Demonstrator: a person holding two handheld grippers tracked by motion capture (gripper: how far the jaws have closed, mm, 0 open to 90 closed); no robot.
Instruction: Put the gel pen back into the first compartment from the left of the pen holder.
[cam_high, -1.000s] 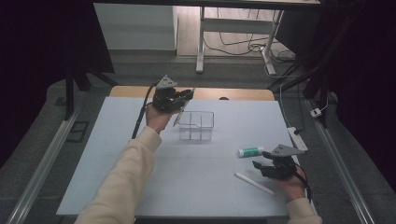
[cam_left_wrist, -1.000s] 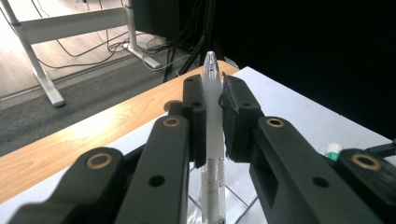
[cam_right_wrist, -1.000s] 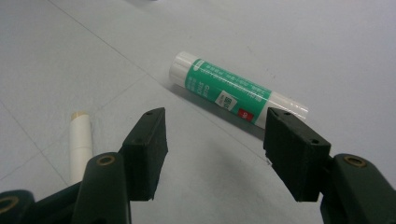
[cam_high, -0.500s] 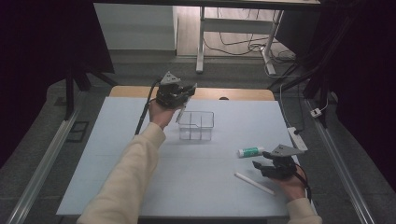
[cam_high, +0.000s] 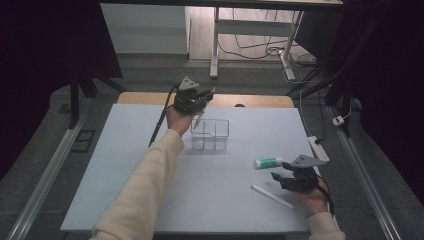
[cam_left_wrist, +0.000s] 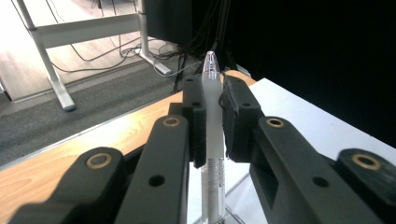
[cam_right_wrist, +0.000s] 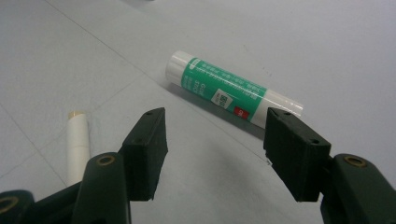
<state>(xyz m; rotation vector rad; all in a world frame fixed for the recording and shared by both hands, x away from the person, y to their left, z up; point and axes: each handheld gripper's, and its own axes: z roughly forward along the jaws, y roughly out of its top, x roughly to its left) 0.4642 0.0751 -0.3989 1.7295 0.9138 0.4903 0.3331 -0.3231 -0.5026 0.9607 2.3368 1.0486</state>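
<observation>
Left hand-held gripper has lifted pen above organizer.

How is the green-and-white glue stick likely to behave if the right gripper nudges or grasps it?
The glue stick is a smooth cylinder lying on its side on the flat table, so a nudge would probably roll it. It looks rigid and likely light. The open right gripper may slip on its glossy label unless it closes squarely across the barrel.

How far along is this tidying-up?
Nothing looks finished: the clear box looks empty. In hand: the left claw grips a clear pen, held over the box's near edge. Left: the green glue stick and a white stick lie on the table before the open right claw.
</observation>
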